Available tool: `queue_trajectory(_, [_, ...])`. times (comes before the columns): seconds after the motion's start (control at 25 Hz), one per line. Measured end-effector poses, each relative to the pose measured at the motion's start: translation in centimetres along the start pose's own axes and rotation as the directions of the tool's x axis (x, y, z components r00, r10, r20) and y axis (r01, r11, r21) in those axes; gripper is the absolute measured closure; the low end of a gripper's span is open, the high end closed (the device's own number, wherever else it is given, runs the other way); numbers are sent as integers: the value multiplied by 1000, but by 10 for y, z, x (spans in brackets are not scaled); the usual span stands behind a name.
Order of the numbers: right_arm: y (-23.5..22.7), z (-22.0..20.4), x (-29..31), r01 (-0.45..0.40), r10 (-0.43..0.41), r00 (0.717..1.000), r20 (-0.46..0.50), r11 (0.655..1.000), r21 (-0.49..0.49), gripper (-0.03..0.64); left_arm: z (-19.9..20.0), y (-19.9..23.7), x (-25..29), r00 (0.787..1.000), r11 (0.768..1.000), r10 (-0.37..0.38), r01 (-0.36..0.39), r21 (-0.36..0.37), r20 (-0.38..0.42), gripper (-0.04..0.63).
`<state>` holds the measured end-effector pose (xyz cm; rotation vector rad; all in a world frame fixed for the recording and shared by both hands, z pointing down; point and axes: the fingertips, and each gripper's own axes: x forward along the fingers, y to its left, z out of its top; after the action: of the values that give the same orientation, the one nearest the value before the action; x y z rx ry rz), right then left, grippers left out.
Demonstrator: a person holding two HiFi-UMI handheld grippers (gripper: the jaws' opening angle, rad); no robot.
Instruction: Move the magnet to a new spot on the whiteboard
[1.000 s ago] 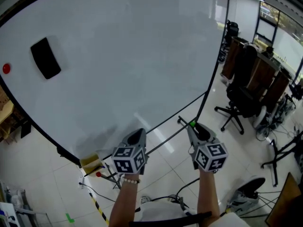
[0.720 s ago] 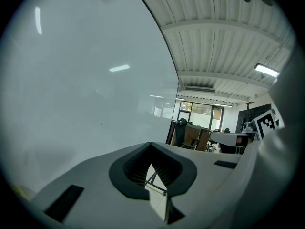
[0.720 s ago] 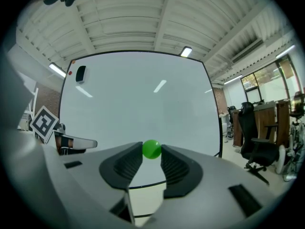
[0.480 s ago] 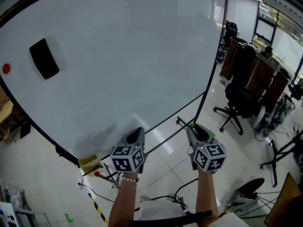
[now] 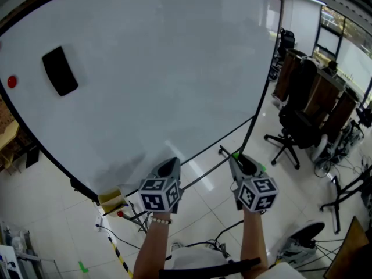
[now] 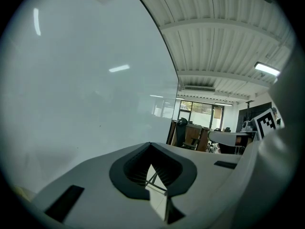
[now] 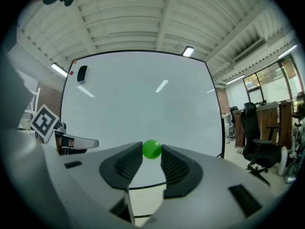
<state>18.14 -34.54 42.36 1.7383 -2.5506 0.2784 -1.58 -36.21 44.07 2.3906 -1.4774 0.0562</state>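
The big whiteboard (image 5: 151,68) fills the upper left of the head view. A small green round magnet (image 7: 152,149) sits between the tips of my right gripper (image 7: 152,152), which is shut on it. In the head view the green magnet (image 5: 236,153) shows at the tip of the right gripper (image 5: 235,157), just below the board's lower edge. My left gripper (image 5: 170,163) hangs beside it, jaws together and nothing in them, and in its own view the left gripper (image 6: 150,146) faces the board surface. A red magnet (image 5: 11,81) and a black eraser (image 5: 60,70) stick to the board's far left.
Black office chairs (image 5: 296,121) and desks (image 5: 325,92) stand to the right of the board. The board's metal stand bar (image 5: 203,173) runs under the grippers. A yellow box (image 5: 111,200) and cables (image 5: 192,246) lie on the tiled floor below.
Both grippers stay where they were, the right one still holding the green magnet. Only the head view has shifted a little.
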Motion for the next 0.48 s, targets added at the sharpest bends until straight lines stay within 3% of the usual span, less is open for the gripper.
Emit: queue_trajectory(0.48, [2, 31, 22, -17, 19, 999, 40, 999, -50, 476, 1, 4, -1, 1000, 1000, 5, -5, -22, 5, 598])
